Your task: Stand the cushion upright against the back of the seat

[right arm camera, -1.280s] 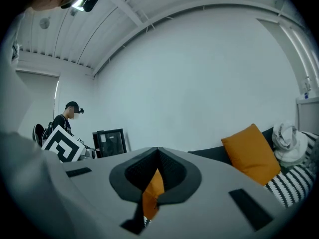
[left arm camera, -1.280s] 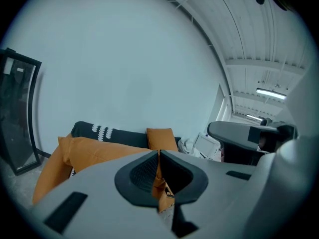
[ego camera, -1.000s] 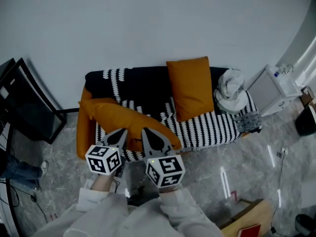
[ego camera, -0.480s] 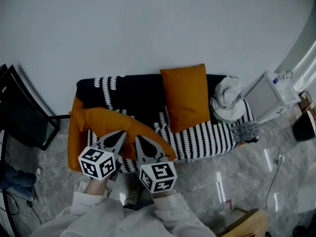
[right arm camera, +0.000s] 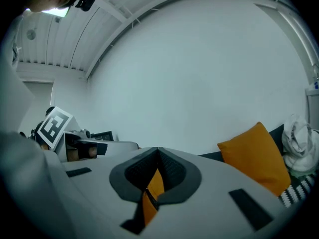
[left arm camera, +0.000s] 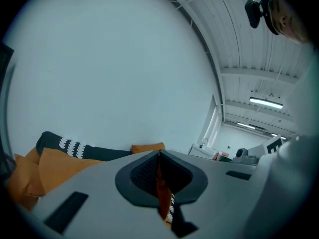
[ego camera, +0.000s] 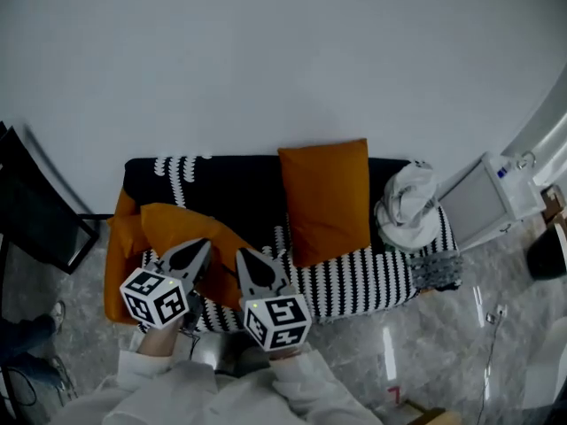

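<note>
Left gripper [ego camera: 189, 250] and right gripper [ego camera: 249, 260] were both pinched tight on the near edge of the orange cushion [ego camera: 173, 224], side by side over the striped sofa [ego camera: 354, 268].

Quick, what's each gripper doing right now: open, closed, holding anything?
Left gripper: closed, pinching the orange cushion.
Right gripper: closed on the same cushion.

A staged living-room corner inside a large hall, probably a lab or studio. A striped sofa [ego camera: 354, 268] stands against a bare white wall [ego camera: 266, 51] at twelve o'clock, on a polished stone floor [ego camera: 443, 343]. A white equipment cabinet [ego camera: 483, 206] sits at three o'clock. Overhead, a ribbed industrial ceiling [left arm camera: 259, 49] carries a strip light [left arm camera: 265, 102].
</note>
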Motion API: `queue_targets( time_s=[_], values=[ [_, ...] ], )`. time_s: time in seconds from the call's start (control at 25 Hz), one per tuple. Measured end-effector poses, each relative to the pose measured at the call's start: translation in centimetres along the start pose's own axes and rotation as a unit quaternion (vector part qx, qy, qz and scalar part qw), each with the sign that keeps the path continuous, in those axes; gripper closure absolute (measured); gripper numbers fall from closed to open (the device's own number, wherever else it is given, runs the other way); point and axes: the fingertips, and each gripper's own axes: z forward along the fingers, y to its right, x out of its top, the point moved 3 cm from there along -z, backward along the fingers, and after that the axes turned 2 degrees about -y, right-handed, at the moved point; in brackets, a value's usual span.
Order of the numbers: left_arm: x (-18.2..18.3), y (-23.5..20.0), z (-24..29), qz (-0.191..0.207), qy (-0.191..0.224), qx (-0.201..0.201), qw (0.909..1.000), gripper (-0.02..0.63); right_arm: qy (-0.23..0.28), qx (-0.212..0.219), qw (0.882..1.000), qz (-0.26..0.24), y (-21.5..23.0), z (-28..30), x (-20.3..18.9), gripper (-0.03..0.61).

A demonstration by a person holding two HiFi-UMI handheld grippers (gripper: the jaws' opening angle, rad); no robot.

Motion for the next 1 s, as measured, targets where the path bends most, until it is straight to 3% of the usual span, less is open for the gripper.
queue_targets(
  time_s=[0.2,0.4,0.64,1.0],
  values=[
    [1.6,0.4,3.4,0.008,0.007,0.011,0.9999,0.601,0.007,0.009,1.000,-0.002,3.6,1.3,2.4,0.566],
    [3.1,-0.5,5.4,-0.010,0.021,0.026,0.9994,0.601,0.009,0.016,1.000,-0.006,5.1,2.2,4.0,0.566],
    [4.8,-2.1,6.9,-0.025,0.034,0.042,0.9982,0.603,0.028,-0.002,1.000,0.005,7.6,2.9,5.1,0.566],
    [6.6,-3.7,10.0,-0.048,0.039,0.026,0.9977,0.603,0.047,-0.020,0.999,-0.003,9.5,5.9,7.5,0.566]
  ],
)
